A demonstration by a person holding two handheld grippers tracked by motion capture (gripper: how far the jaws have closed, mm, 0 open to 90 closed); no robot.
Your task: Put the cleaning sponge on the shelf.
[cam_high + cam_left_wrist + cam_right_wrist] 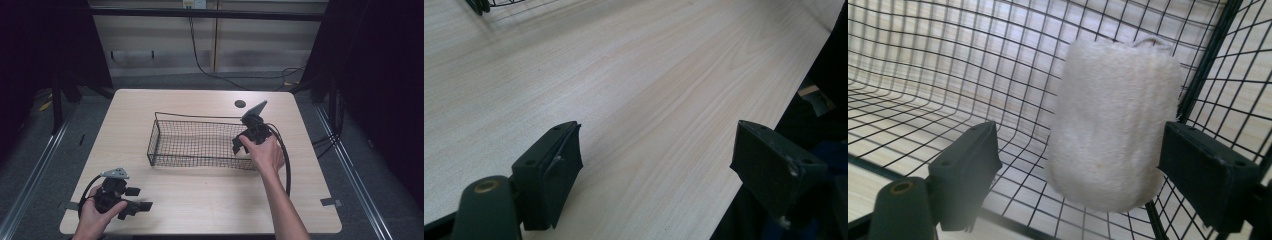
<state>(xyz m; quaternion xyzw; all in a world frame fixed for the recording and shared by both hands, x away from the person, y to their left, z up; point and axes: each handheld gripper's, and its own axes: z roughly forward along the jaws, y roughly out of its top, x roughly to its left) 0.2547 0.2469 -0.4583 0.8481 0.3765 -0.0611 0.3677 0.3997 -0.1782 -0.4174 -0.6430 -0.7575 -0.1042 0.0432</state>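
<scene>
Hands are holding two black grippers over a pale wooden table [200,210]. Sitting in the middle of that table is a black wire basket [165,145] with a mesh floor and low mesh walls.

The right gripper [241,145] is dipping into the right end of the basket, with the person's right hand [267,152] wrapped around its body and a thick black cable [286,160] looping off behind it. In the right gripper view, a soft white fluffy pad shaped like a fat roll [1113,125] is sitting between the two black jaws, close to the basket's corner. The jaws are standing wide — there is a clear gap between the left jaw and the white pad, and the right jaw is just beside the pad's edge. Whether that jaw is touching the fluff is hard to tell. The pad looks a little blurry. Its bottom end is hanging low near the wire floor, and wire walls are showing behind it and beside it.

The left gripper [137,199] is resting low at the near left corner of the table, well apart from the basket, with the left hand [95,215] gripping it and a grey three-cornered plate [115,173] on top. In the left gripper view its jaws are standing wide too, with bare wood between them — a bit of the basket is peeking in at the top left.
</scene>
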